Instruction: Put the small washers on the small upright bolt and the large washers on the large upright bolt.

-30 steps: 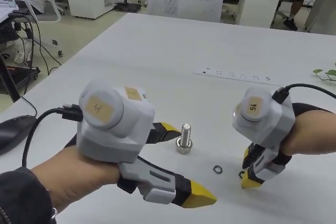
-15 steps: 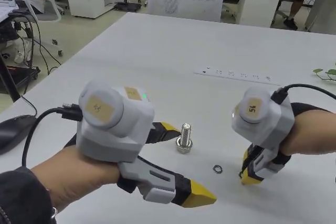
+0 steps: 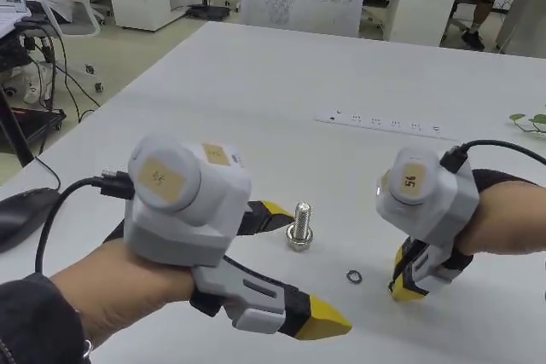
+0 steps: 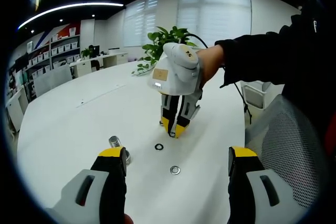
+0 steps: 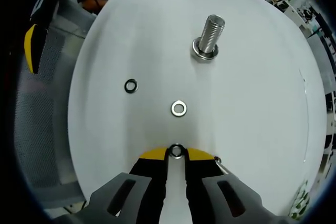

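**Grey and yellow right gripper (image 3: pixel 404 290) is pinching a small silver metal ring washer (image 5: pixel 177 150)**

The big flat white table (image 3: pixel 256 91) is holding everything up. The grey and yellow left gripper (image 3: pixel 316 267) is sitting at 7 o'clock in the head view. Its jaws are standing wide apart, with nothing between them.

The right gripper is sitting at 4 o'clock in the head view and is pointing its tips down at the table. In the right gripper view its jaws are squeezing almost together. They are gripping the small silver metal ring washer right at their yellow tips.

The tall silver metal bolt (image 5: pixel 208 38) is standing upright on the table with its thread end up. It is at 1 o'clock from the right gripper's tips and well apart from them. In the left gripper view it is peeking out just behind the jaw tip at 7 o'clock.

A first loose silver metal washer (image 5: pixel 179 108) is lying flat at 12 o'clock from the right gripper's tips, near them. A second loose silver metal washer (image 5: pixel 130 85) is lying flat at 11 o'clock, farther off. Both are lying apart from the bolt.
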